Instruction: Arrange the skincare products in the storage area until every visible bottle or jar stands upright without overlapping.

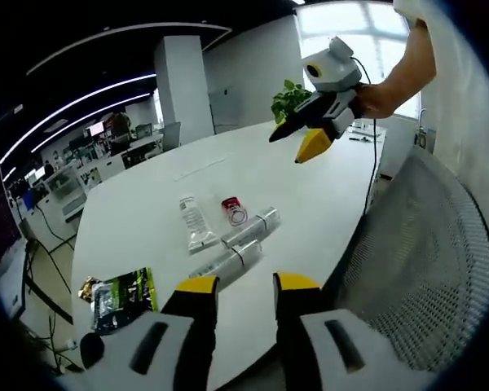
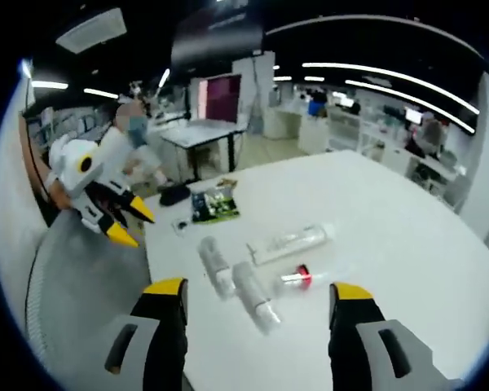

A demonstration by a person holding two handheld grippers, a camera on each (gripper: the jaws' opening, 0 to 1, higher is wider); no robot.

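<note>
Work has not begun as I judge it: four skincare products (image 1: pixel 228 232) lie flat mid-frame on the white table (image 1: pixel 310 187), none upright, while my left gripper (image 1: pixel 246 287) and right gripper (image 2: pixel 259 292) hover open and empty at each view's lower edge.

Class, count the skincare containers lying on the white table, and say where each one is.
4. A flat clear tube lies farthest left in the left gripper view, a small red-capped jar beside it, and two clear bottles lie side by side nearer the camera. None looks hidden.
</note>
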